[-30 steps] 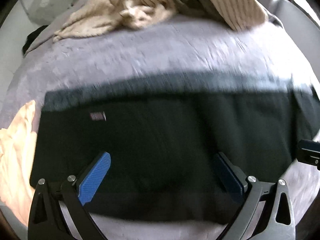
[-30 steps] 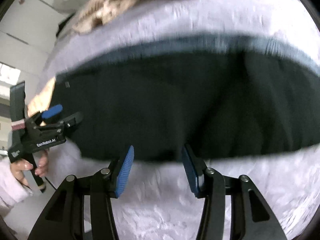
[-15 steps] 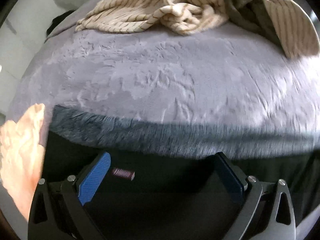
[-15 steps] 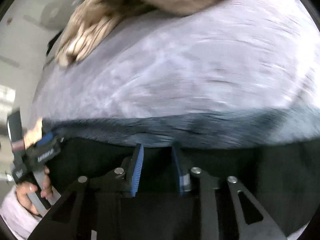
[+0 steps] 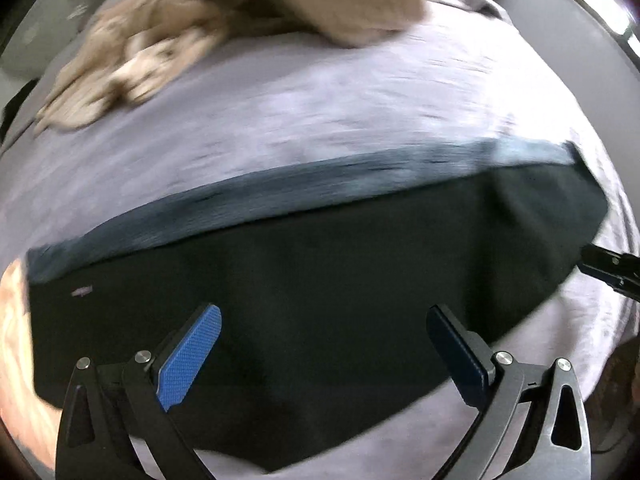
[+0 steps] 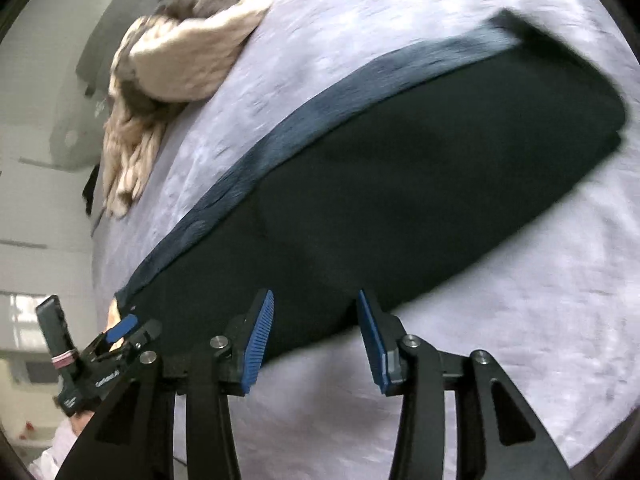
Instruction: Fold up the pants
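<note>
Black pants point(image 5: 320, 280) lie folded flat on the lavender bedspread point(image 5: 320, 112), with a blue-grey band point(image 5: 280, 192) along their far edge. My left gripper point(image 5: 324, 340) hovers over the pants' near half, its jaws wide open and holding nothing. In the right wrist view the pants point(image 6: 400, 184) run diagonally. My right gripper point(image 6: 316, 332) hangs over their near edge. Its jaws are opening, and no cloth is pinched between the pads. Each wrist view shows the other gripper too, the right gripper point(image 5: 608, 272) and the left gripper point(image 6: 112, 340).
A heap of beige striped clothes point(image 5: 152, 56) and a tan pillow point(image 5: 360, 4) lie at the bed's far side. A peach cloth point(image 5: 16, 340) sits off the pants' left end. A person's hand point(image 6: 80, 420) holds the left gripper. Bare bedspread point(image 6: 500, 340) lies in front of the pants.
Both grippers have drawn back from the pants' far band toward the near edge, so more of the pants shows. The right jaws have widened, and its view has rolled.
</note>
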A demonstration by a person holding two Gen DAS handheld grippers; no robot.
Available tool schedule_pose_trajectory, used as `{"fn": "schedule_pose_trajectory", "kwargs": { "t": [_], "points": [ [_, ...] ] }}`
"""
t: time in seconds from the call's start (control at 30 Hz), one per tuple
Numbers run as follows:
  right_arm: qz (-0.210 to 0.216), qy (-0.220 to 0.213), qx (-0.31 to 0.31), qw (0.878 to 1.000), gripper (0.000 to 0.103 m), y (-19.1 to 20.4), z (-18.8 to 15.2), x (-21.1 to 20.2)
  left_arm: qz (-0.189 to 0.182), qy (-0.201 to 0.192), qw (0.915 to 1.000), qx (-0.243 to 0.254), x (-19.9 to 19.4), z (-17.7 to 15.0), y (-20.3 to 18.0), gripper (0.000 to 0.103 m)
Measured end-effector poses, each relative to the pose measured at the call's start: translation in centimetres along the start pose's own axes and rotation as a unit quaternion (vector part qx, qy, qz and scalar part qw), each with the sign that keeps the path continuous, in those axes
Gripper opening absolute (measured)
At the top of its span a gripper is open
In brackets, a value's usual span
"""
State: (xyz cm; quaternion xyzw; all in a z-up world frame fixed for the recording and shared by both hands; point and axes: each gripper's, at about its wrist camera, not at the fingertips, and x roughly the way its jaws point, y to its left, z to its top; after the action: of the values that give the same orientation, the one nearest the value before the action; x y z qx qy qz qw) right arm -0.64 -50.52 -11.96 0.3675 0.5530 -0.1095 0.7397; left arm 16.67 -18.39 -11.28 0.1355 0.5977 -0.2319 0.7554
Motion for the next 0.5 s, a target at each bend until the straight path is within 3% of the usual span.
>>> {"fn": "schedule_pose_trajectory", "kwargs": {
  "t": [0.13,0.27,0.37,0.5],
  "points": [
    [-0.018,-0.047,0.042,0.998,0.047,-5.0,1.3,-3.8,-0.015,0.002,0.9995,0.028,1.1,1.9,-6.3,0.103],
    [-0.024,-0.096,0.13,0.987,0.047,-11.6,3.7,-6.6,-0.017,-0.005,0.9997,0.019,2.3,4.0,-11.3,0.103],
    [-0.027,-0.12,0.182,0.976,0.047,-15.4,5.6,-7.1,-0.008,0.0,1.0,0.004,3.9,5.4,-13.2,0.103],
    [0.012,-0.12,0.217,0.969,0.045,-18.4,7.5,-6.0,0.003,0.012,0.9999,-0.007,5.4,5.7,-14.7,0.103]
  ]
}}
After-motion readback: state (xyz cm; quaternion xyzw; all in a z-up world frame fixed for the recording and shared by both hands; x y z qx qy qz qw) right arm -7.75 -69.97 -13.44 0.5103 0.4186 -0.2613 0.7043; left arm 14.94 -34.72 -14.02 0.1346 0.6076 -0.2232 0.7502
